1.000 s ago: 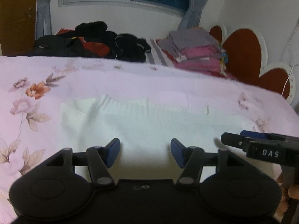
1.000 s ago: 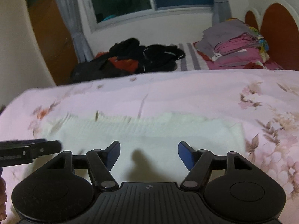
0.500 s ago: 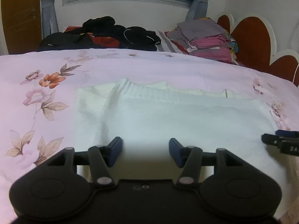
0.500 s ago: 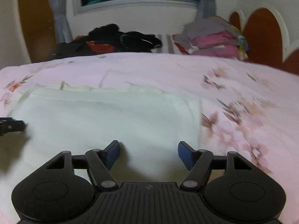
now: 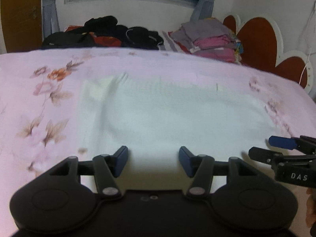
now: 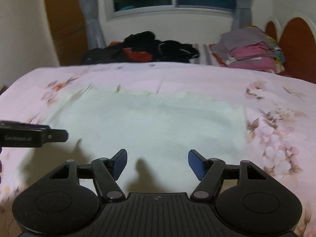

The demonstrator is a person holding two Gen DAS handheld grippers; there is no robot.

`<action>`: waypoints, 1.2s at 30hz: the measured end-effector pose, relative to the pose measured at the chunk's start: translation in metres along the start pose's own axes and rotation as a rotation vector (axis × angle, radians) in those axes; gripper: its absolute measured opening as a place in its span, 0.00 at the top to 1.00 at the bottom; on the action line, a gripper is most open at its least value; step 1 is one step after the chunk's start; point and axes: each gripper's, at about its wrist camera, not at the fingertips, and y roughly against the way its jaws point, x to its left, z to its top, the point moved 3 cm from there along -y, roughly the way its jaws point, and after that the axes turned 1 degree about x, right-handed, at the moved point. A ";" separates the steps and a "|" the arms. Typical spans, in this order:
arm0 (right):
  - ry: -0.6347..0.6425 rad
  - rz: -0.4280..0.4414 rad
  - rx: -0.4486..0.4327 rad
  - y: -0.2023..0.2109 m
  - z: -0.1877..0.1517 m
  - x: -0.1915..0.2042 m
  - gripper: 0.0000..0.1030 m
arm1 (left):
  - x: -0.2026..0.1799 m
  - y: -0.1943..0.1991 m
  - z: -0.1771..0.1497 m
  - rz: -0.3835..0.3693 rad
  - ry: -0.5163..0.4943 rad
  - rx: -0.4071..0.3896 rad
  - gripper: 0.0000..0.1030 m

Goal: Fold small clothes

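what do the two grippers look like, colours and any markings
Both are matte black plastic. The left gripper and right gripper each have two round-lobed housings, angled link arms with silver pivot pins, and dark blue pads on the fingertips. The right one's body is ribbed with a small white logo; seen from the side it carries white letters "DAS". No cables or sleeves show.

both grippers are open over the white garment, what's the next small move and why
Probably lower both to the near edge of the white garment and close on it. The left gripper and right gripper both stand open with nothing between their fingers, and the garment lies spread flat on the floral bedsheet, so a fold away from the near edge needs a hold on that edge first.
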 end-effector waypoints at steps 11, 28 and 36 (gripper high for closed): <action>-0.061 -0.050 0.024 0.014 -0.035 -0.021 0.33 | 0.011 0.008 -0.021 0.029 0.050 0.044 0.45; -0.077 -0.099 0.024 0.045 -0.044 0.014 0.33 | 0.033 0.051 -0.048 -0.050 0.204 0.098 0.35; -0.066 -0.078 -0.007 0.066 -0.043 0.045 0.33 | 0.056 0.062 -0.070 -0.129 0.406 0.142 0.35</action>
